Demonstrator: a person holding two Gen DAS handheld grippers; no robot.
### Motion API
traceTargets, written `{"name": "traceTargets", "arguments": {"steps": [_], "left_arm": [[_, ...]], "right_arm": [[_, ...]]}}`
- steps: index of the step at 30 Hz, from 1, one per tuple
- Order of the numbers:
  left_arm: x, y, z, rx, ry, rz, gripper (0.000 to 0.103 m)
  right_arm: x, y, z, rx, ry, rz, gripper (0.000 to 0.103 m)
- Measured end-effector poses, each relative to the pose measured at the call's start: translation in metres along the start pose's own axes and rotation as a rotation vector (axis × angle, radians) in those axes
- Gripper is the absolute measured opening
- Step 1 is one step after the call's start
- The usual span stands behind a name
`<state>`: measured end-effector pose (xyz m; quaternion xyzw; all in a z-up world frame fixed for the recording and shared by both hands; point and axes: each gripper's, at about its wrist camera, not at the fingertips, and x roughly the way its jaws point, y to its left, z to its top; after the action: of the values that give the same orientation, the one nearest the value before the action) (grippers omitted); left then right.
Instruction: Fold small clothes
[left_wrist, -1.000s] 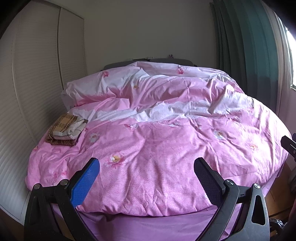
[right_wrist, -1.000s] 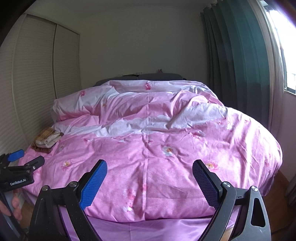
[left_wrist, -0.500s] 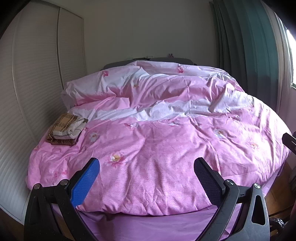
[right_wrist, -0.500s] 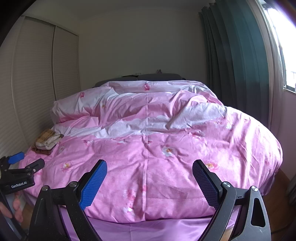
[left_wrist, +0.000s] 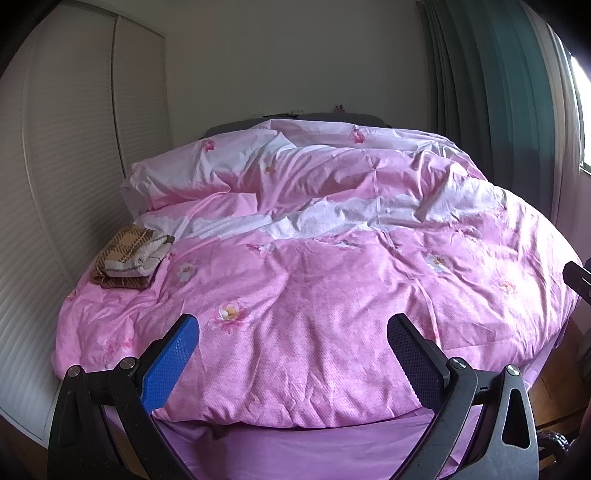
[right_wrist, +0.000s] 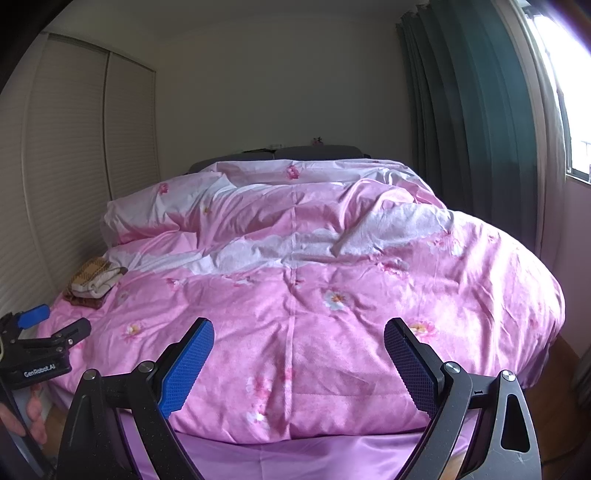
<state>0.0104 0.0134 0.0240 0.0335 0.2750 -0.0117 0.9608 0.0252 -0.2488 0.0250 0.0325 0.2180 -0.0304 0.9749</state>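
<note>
A small stack of folded clothes (left_wrist: 127, 256), brown plaid over cream, lies on the left edge of the bed; the right wrist view shows the same folded clothes (right_wrist: 94, 280) farther off at left. My left gripper (left_wrist: 293, 338) stands open over the foot of the bed with nothing between its fingers. My right gripper (right_wrist: 299, 341) is open too, empty, at the foot of the bed. In the right wrist view the left gripper (right_wrist: 51, 326) appears at the far left, with a hand (right_wrist: 26, 417) below it.
A pink flowered duvet (left_wrist: 332, 288) covers the bed, rumpled toward the headboard. Louvred wardrobe doors (left_wrist: 55, 184) run close along the left side. Dark green curtains (right_wrist: 469, 122) and a window stand on the right. Wooden floor (right_wrist: 557, 373) shows at the lower right.
Both views have tipped slightly, so the bed sits a little lower in frame. The grippers stay open and the folded clothes have not moved.
</note>
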Motion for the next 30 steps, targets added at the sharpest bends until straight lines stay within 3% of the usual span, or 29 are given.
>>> {"name": "traceTargets", "arguments": {"steps": [30], "left_arm": [[-0.0008, 0.0020, -0.0006, -0.005, -0.001, -0.003, 0.103]], "right_arm": [[0.0003, -0.0005, 0.0002, 0.002, 0.000, 0.002, 0.094]]}}
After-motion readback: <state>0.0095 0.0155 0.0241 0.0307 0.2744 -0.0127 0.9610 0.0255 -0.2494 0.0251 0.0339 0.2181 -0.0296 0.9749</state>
